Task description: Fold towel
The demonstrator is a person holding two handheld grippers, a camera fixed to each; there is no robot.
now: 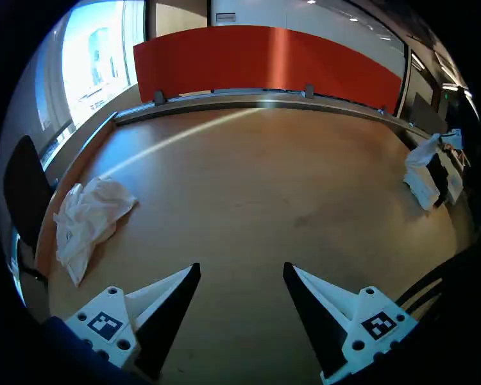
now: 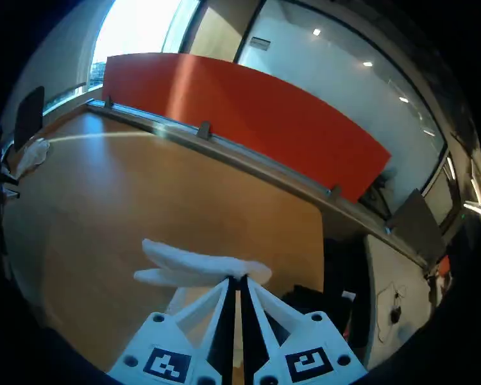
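Left gripper view gives me my left tool (image 1: 240, 264) spread wide over the wooden surface (image 1: 253, 192), with a crumpled towel (image 1: 90, 221) lying near its left edge. My right tool (image 2: 236, 280) is pinching a white towel (image 2: 202, 264) near the surface's corner.
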